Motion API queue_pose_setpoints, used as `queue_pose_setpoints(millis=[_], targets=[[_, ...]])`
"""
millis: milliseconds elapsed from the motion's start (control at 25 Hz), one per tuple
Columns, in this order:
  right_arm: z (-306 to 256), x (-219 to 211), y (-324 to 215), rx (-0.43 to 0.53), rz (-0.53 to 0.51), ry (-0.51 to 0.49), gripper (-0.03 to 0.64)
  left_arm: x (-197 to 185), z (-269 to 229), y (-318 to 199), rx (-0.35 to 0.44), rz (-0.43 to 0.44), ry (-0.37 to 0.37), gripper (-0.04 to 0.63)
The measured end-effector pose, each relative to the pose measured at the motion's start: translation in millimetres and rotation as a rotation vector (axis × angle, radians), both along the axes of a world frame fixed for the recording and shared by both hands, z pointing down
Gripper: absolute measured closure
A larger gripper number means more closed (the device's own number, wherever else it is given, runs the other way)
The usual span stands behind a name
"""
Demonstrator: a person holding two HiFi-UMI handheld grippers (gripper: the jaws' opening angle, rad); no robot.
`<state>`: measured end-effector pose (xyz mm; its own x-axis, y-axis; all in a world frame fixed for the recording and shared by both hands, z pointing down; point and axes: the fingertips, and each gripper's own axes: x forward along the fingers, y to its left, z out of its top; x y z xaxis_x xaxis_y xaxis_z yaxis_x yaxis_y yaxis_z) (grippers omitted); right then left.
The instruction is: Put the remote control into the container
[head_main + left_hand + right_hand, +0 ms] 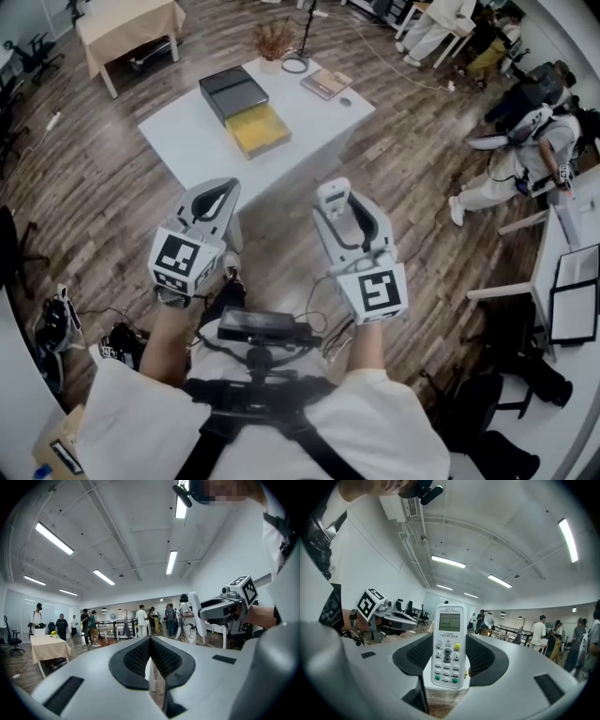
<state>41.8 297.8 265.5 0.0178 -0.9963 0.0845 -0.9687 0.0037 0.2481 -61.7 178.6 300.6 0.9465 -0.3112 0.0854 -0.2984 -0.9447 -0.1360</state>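
Head view with both gripper views. The right gripper (349,214) pinches the white remote control (333,199) between its jaws; in the right gripper view the remote control (449,644) stands upright between the dark pads (415,656), with its screen and buttons facing the camera and the right gripper (450,667) clamped on its lower sides. The left gripper (214,199) is held level beside it, apart from it. In the left gripper view the jaws of the left gripper (151,641) are pressed together at the tips with nothing between them. The container (258,131) lies open on the white table (309,117) ahead of the person, its yellow-lined half touching a black half (232,92). The remote control is in the air over the wooden floor (122,178), well apart from the container. A dried plant (274,39) and a book (326,82) stand on the table's far side.
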Motion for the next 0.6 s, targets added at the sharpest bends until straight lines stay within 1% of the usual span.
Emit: queue_pose_setpoints(millis=[120,200,320,480,600], targets=[[2.2,8.7,-17.1,-0.001,0.009,0.0,0.391,7.5,6.0,-21.5,0.001,-0.021,-0.019,0.583],[4.5,15.4,-27.9,-0.001,0.017,-0.005,0.391,12.9,10.3,-35.6,-0.019,-0.033,-0.023,0.583],[6.9,25.2,-46.5,-0.006,0.026,-0.003,0.391,22.7,13.1,-57.9,-0.047,-0.036,-0.018,0.583],[8.3,33.0,-77.6,-0.032,0.017,0.016,0.391,32.5,10.8,-92.0,-0.05,-0.044,0.007,0.583],[5.7,41.3,-102.3,-0.029,0.016,0.01,0.391,41.2,6.4,-116.5,-0.048,-0.041,0.019,0.583]])
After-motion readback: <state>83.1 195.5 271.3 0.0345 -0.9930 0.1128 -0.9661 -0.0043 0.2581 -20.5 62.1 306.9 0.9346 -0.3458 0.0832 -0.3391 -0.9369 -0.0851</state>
